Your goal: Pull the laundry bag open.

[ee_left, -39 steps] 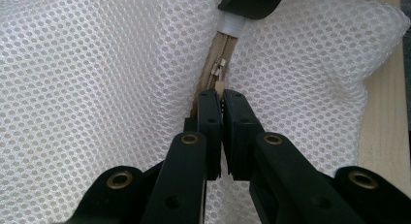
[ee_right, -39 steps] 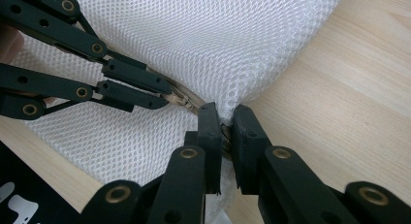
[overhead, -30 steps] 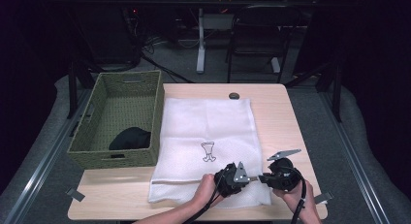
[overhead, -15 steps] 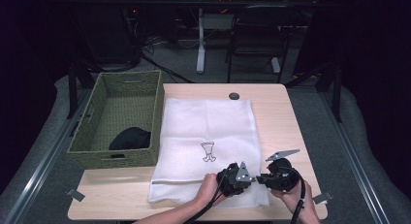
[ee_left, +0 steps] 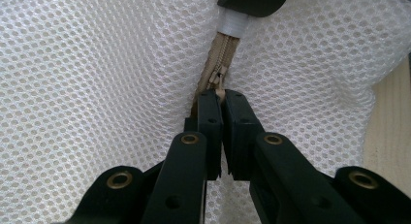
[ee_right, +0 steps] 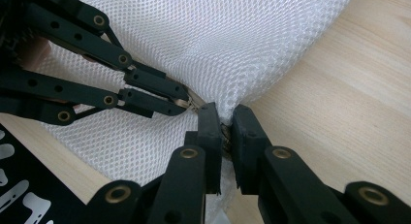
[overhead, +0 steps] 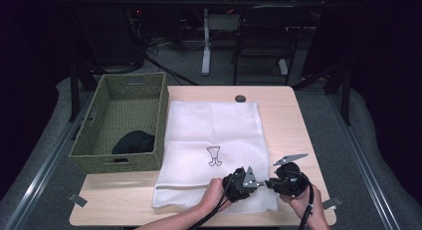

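Kept both tongs where they were by the bench's near right corner: left tongs point(ee_left: 222, 95) pinched on the zipper pull point(ee_left: 219, 83) of the mesh bag point(overhead: 214, 135), right tongs point(ee_right: 224, 118) clamped on the bag's corner.

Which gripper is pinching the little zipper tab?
The left gripper. It is shut on the zipper pull of the white mesh bag; the right gripper pinches the bag's corner instead.

A pale wooden table point(overhead: 298, 120) stands on grey floor point(overhead: 189, 65), a dark chair point(overhead: 261, 36) behind it in dim light.
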Demonstrator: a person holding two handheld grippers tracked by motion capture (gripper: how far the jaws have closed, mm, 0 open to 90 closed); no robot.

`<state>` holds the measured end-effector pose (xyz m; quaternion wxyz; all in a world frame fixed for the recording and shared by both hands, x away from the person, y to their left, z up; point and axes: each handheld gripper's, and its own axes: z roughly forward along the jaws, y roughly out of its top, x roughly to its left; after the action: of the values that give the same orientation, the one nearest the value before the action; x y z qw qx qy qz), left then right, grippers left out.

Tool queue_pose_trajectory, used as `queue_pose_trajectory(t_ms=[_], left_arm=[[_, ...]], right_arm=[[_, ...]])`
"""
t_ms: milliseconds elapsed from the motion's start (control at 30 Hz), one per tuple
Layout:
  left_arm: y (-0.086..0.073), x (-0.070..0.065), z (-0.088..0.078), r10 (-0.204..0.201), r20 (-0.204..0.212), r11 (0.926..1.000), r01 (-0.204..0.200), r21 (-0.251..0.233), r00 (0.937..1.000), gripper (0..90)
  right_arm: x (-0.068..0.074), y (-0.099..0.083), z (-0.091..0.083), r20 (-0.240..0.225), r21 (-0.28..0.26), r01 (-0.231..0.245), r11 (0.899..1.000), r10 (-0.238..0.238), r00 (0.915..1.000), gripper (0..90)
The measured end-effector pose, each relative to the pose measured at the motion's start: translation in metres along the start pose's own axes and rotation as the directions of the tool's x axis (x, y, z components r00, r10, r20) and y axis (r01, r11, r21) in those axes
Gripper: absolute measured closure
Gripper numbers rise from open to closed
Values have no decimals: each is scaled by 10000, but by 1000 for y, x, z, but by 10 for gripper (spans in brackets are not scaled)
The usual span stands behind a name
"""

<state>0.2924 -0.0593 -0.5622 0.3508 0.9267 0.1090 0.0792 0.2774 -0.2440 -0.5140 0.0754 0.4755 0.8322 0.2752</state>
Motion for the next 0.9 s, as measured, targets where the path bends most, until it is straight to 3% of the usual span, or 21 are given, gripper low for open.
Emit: queue_pose_trajectory(t_ms=[667, 900], left_arm=[[-7, 4, -8, -144, -10, 9997, 144, 193, 9999, 869], [-14, 7, -12, -224, -74, 9993, 226, 296, 9997, 869]], right_arm=[[-2, 0, 0, 278, 77, 120, 9999, -122, 9995, 840], [-3, -1, 0, 263, 74, -37, 10000, 35, 9996, 839]])
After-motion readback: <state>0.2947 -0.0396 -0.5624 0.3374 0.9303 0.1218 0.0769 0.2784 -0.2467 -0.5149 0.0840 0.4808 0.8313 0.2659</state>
